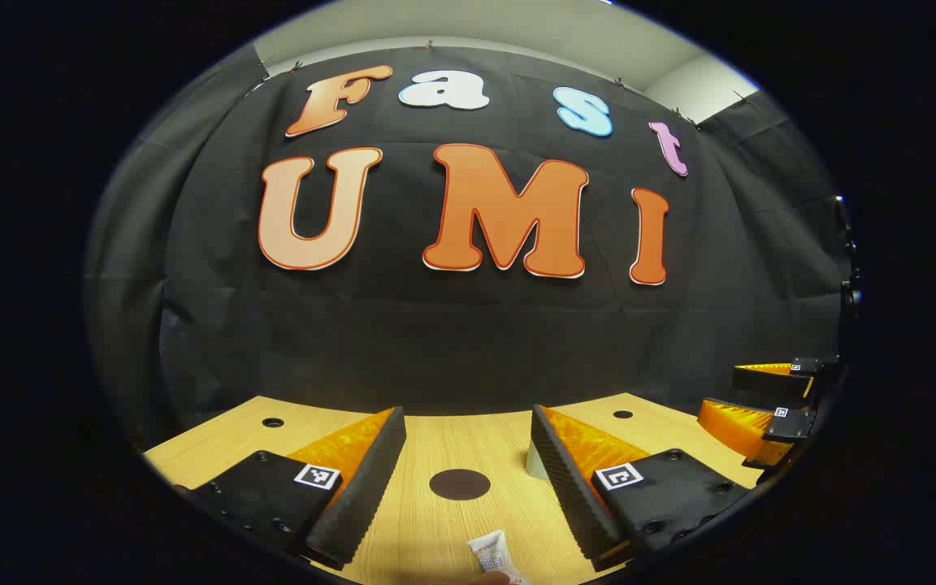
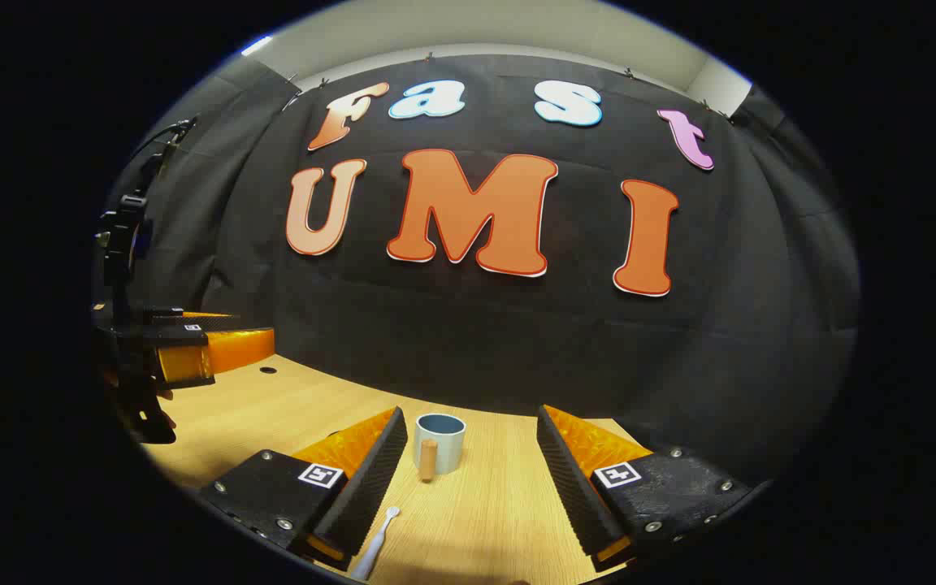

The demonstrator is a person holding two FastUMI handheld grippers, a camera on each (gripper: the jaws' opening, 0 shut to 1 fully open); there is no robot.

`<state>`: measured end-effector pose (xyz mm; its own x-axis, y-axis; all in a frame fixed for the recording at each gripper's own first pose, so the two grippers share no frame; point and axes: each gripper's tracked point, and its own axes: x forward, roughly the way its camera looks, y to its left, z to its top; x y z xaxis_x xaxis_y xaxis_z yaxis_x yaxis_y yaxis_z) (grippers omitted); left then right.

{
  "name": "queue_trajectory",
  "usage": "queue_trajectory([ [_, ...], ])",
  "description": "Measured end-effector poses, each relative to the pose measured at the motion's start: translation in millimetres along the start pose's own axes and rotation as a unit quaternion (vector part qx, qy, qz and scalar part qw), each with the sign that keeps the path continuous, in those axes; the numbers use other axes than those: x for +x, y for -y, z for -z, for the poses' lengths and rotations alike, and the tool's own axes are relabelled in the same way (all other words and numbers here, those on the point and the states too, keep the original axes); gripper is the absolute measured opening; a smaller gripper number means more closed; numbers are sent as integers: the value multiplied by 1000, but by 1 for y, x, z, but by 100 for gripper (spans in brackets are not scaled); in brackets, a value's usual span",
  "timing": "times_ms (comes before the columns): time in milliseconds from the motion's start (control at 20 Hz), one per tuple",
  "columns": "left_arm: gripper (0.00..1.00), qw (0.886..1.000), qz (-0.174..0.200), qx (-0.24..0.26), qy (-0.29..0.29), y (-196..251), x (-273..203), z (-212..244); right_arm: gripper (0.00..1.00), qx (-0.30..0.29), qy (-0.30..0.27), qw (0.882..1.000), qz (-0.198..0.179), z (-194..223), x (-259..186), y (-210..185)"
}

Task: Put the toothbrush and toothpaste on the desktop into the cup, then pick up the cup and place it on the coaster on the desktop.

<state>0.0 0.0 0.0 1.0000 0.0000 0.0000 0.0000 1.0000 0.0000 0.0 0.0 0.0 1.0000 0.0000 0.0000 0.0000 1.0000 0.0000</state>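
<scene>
Four task items, listed left to right, with both tools.

Left gripper view: left hand-held gripper [image 1: 468, 479], jaws wide, holding nothing, low over the desk [image 1: 435, 439].
- Coaster [image 1: 460, 484]: dark flat disc, between the fingers, farther along the desk. Stays put; needs no grasp.
- Toothpaste [image 1: 497, 557]: small tube, lying on the desk at the view's bottom edge, just under the gripper. Likely light and soft; squeeze gently across the flat body, not the crimped end.

Right gripper view: right hand-held gripper [image 2: 472, 479], jaws wide, empty.
- Toothbrush [image 2: 374, 543]: white, lying by the left finger, head pointing away. Likely light, stiff, thin and slippery; take it mid-handle.
- Cup [image 2: 439, 443]: upright, open, wooden handle facing the camera, ahead between the fingers. Probably rigid, breakable, heaviest item; grip across the wall or rim, keep level once loaded.
</scene>
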Motion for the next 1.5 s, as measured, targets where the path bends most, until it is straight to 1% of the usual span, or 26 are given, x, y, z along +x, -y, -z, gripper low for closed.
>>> queue_trajectory([
  [400, 98, 1000, 3, 6, -1, -1, 3, -1, 96, 15, -13, 1000, -21, 3, 5, -13],
  [500, 98, 1000, 4, 5, -2, 0, 3, 0, 96, 13, -18, 999, -24, 3, 5, -15],
  [600, 98, 1000, 4, 5, -4, 0, 4, 2, 96, 5, -32, 999, -18, 9, 6, -13],
  [700, 98, 1000, 6, 4, -11, 0, 4, 5, 96, 1, -38, 999, -19, 9, 5, -14],
  [1000, 98, 999, 5, 24, -44, 1, 5, 16, 96, 3, -78, 996, -42, 11, 6, -22],
  [1150, 98, 997, 3, 36, -74, 2, 6, 30, 96, 33, -126, 989, -73, 22, 5, -34],
  [1200, 98, 995, 7, 34, -89, 4, 7, 36, 94, 42, -145, 985, -80, 27, 4, -36],
  [1300, 98, 992, 15, 26, -121, 8, 7, 51, 93, 57, -182, 977, -92, 37, 1, -40],
  [1500, 98, 982, 24, 23, -187, 9, 7, 81, 92, 52, -238, 964, -103, 55, -1, -44],
])
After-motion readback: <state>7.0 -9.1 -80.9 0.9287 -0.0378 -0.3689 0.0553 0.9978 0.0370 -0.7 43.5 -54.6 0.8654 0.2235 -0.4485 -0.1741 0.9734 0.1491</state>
